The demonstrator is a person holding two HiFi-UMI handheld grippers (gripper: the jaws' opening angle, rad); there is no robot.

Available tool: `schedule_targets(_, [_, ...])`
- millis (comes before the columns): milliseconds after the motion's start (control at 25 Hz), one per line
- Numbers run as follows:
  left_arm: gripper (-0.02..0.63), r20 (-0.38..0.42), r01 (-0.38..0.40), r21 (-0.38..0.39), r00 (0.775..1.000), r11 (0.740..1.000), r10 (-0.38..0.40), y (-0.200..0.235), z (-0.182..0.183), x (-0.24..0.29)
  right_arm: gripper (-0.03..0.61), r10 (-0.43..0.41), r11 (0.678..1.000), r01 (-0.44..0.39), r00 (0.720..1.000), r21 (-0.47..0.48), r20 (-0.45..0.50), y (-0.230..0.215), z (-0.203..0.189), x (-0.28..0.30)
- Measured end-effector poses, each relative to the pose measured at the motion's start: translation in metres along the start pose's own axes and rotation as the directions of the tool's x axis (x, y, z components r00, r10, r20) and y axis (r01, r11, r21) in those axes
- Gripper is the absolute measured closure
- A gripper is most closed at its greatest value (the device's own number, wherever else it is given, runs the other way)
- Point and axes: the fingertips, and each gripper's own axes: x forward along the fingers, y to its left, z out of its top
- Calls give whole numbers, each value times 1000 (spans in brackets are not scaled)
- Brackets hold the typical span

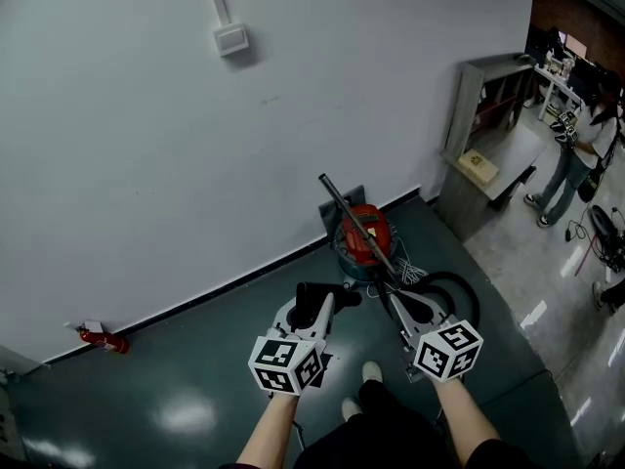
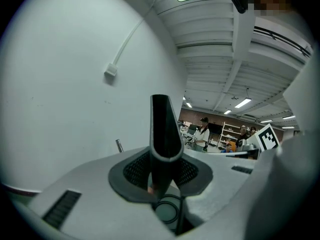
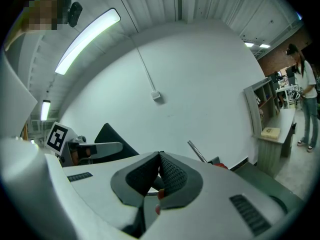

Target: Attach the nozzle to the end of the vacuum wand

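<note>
In the head view my left gripper [image 1: 314,311] is shut on a black tapered nozzle [image 1: 337,296], which sticks out past its jaws. The left gripper view shows the nozzle [image 2: 165,134] standing upright between the pads [image 2: 135,169]. A thin metal wand [image 1: 354,218] rises at a slant from the red vacuum [image 1: 366,237] by the wall. Its tip also shows in the left gripper view as the wand [image 2: 119,145] and in the right gripper view as the wand [image 3: 197,151]. My right gripper [image 1: 402,306] is shut with nothing between its pads [image 3: 172,171], low beside the vacuum's black hose [image 1: 454,286].
The white wall [image 1: 146,145] carries a small box [image 1: 231,39]. A red fire extinguisher [image 1: 103,339] lies at the wall's foot on the left. A grey desk [image 1: 483,159] stands to the right, with a person [image 1: 576,159] beyond it. My shoes [image 1: 371,371] are on the dark floor below.
</note>
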Motion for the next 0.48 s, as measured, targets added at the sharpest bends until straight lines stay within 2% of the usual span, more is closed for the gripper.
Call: schedule_targets(480, [529,-43,-13,-16,999,1000,13,21,-2,54,561,36,999,-35,998,28,-44,-37,5,50])
